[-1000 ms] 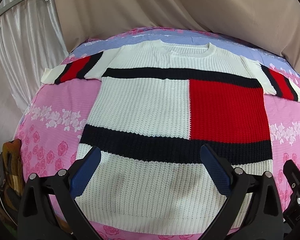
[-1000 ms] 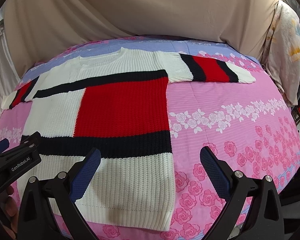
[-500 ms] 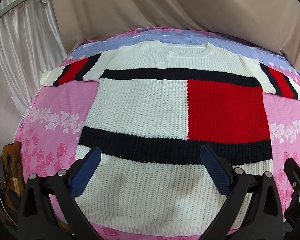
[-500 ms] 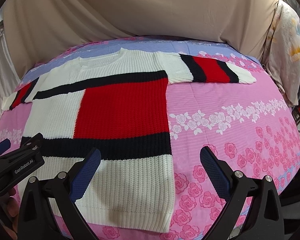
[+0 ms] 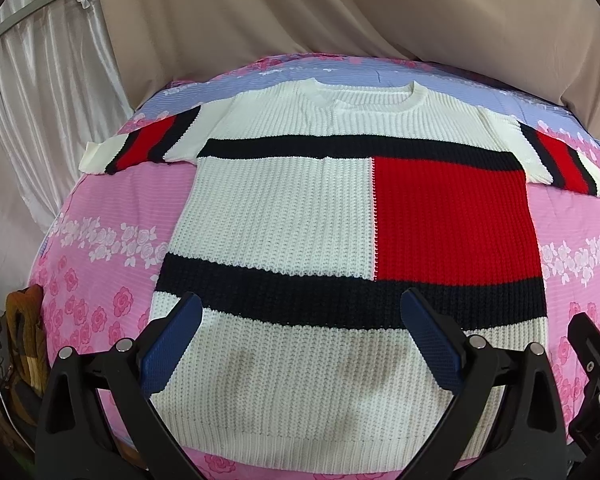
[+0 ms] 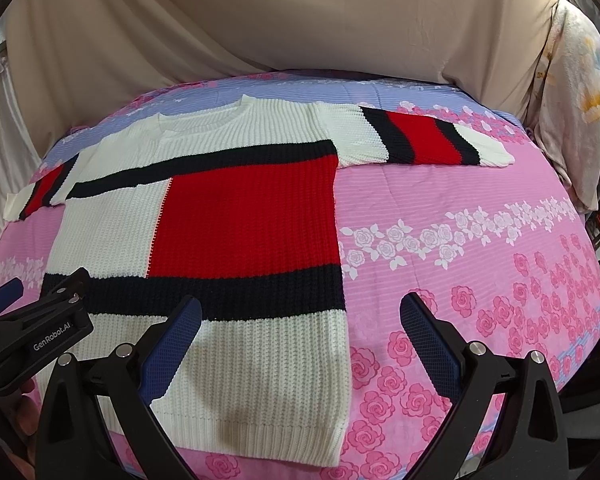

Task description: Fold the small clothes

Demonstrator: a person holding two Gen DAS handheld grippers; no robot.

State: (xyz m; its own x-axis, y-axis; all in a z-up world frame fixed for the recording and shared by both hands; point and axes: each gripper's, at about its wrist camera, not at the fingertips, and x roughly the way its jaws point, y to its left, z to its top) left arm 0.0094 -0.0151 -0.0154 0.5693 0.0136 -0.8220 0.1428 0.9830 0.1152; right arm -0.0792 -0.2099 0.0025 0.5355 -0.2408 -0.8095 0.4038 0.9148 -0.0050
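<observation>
A knit sweater (image 5: 284,216), white with black bands and a red block, lies flat and face up on the bed, sleeves spread out. It also shows in the right wrist view (image 6: 244,216). My left gripper (image 5: 300,320) is open and empty, hovering above the sweater's lower white part near the hem. My right gripper (image 6: 300,320) is open and empty above the sweater's lower right corner; its left finger is over the knit, its right finger over the bedsheet. The left gripper's body (image 6: 40,332) shows at the left edge of the right wrist view.
The bed carries a pink and lilac rose-print sheet (image 6: 480,280). Beige drapes (image 5: 340,12) hang behind it. A floral pillow or cloth (image 6: 576,120) stands at the far right. Brown bags (image 5: 20,340) sit beside the bed on the left.
Both grippers have drifted slightly forward and up over the sweater's hem. Both stay open. The sweater has not moved.
</observation>
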